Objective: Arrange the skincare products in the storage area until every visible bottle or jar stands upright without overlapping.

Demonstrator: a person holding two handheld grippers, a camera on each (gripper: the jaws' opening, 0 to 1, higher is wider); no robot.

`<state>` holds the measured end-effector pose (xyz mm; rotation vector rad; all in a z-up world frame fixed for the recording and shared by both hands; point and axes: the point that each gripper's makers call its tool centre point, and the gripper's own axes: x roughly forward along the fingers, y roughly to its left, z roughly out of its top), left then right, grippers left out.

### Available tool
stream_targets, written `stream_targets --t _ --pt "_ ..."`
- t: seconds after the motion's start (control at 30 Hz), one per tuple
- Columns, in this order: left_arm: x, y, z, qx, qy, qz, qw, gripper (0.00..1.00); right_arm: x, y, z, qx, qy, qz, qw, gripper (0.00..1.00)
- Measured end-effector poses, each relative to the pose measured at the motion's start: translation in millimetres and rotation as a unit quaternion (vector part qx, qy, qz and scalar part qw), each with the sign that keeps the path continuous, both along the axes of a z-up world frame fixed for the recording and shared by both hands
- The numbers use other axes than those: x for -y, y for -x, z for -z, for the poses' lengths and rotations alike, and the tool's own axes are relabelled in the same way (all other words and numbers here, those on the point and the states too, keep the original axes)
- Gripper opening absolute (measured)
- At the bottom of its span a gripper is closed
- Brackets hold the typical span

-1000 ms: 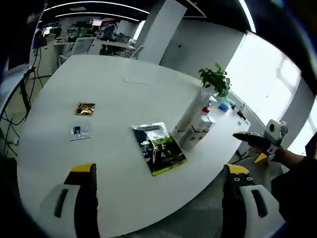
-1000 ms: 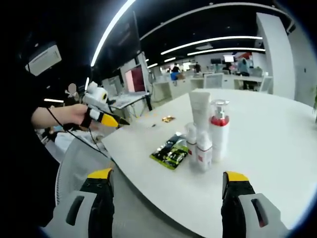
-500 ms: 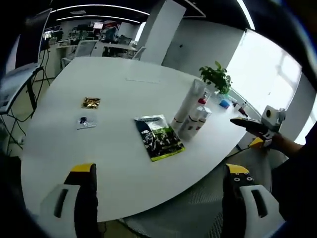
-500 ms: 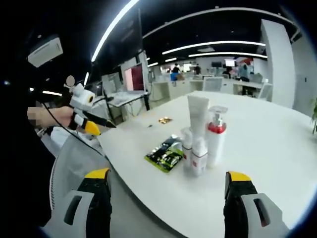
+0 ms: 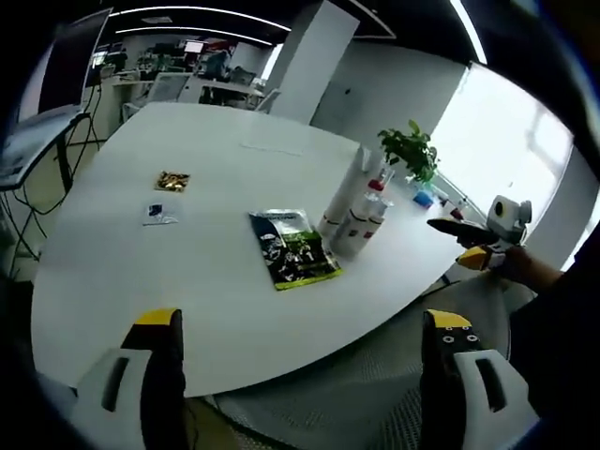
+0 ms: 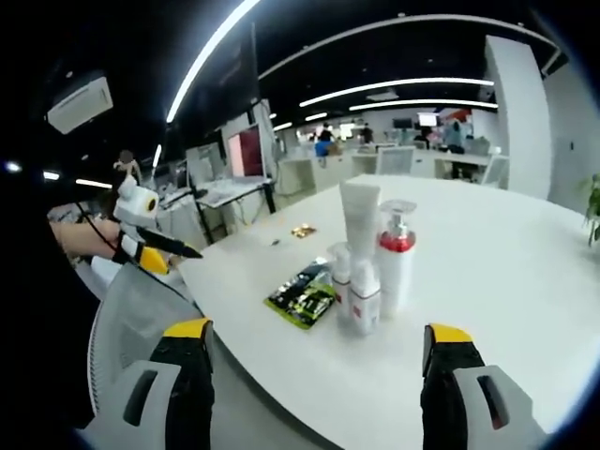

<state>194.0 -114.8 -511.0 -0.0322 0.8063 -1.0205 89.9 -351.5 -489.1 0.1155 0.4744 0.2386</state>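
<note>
We see the skincare group standing together on the round white table [image 5: 187,281]: a tall white squeeze tube [image 6: 360,223], a white pump bottle with a red collar [image 6: 395,258] just beside it, and 2 small white bottles with red labels [image 6: 354,289] in front, touching or nearly touching one another. All 4 look upright, and none lies across another. A flat green-and-black foil pouch [image 5: 292,247] lies just beside the pump bottle, on the side toward the table edge. Further from the pump bottle sit a small gold sachet [image 5: 172,181] and a small clear sachet [image 5: 160,216]; a green potted plant [image 5: 409,153] stands beyond it.

Our left gripper [image 5: 300,342] hangs off the table edge with jaws spread wide and nothing between them. Our right gripper [image 6: 317,347] is likewise wide apart and empty, well short of the bottles.

We judge the arranging as done or nearly done. The next move calls only for checking the small bottles' spacing, perhaps nudging one clear of its neighbour.
</note>
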Motion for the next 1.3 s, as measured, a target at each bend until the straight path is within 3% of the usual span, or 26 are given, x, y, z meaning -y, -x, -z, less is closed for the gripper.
stream_targets --t 0.33,0.57,0.8,1.2,1.3 --pt "1.5 -3.1 3.3 -0.006 -0.018 0.009 0.9998 0.98 3.1 0.6 1.2 0.000 -0.010 0.004 0.9999 0.93" --pt "0.6 -4.5 9.9 -0.019 -0.058 0.033 0.9976 0.98 3.4 1.2 0.4 -0.001 -0.019 0.008 0.9998 0.92" --pt "7.7 -21.2 16.7 -0.037 -0.076 0.013 0.9963 0.93 0.0 1.6 -0.5 0.000 -0.008 0.001 1.0000 0.90" --pt "5.3 -47.6 32.8 -0.051 -0.112 0.005 0.9924 0.93 7.3 2.2 3.0 -0.007 -0.017 0.014 0.9997 0.86" --pt "2.5 -54.0 39.2 -0.035 -0.148 0.035 0.9878 0.93 8.5 1.7 2.3 -0.005 -0.020 0.017 0.9996 0.86"
